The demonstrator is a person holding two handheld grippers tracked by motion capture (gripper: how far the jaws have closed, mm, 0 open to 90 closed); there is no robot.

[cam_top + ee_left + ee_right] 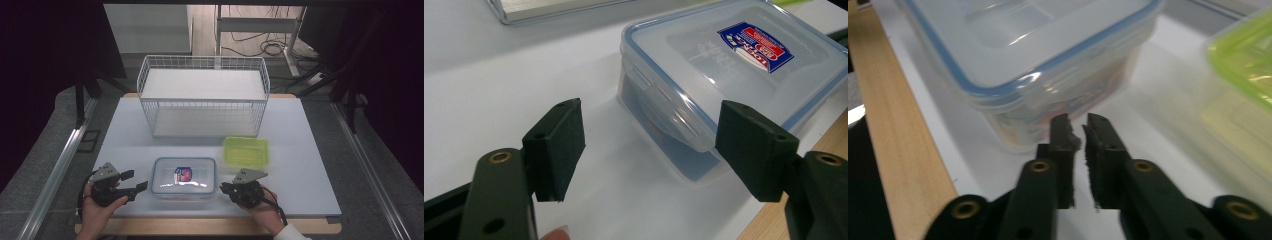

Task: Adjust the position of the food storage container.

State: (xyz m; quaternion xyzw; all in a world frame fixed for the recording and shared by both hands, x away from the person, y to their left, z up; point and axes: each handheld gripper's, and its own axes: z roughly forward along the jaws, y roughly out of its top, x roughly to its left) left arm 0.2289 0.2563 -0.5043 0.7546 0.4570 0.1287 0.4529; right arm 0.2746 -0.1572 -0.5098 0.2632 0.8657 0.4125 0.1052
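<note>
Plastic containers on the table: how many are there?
2. The clear container with the blue-rimmed lid sits at the near edge between the two claws. The green container sits just beyond it to the right, in front of the wire basket.

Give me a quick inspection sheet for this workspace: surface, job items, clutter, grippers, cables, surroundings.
Surface: white table top with a wooden front edge.
Job's things: clear lidded container with blue seal, lid on, red-blue label on top, near the front edge between the two grippers.
Clutter: green container just beyond and right of the clear one; white wire basket at the back, nothing seen inside.
Grippers: left gripper jaws wide apart, facing the clear container's end, not touching; right gripper jaws nearly together, holding nothing, just short of the container's other end.
Cables: one trails from each gripper along the wrists; more lie on the floor behind.
Surroundings: metal rails on both sides, desk frame behind.
</note>
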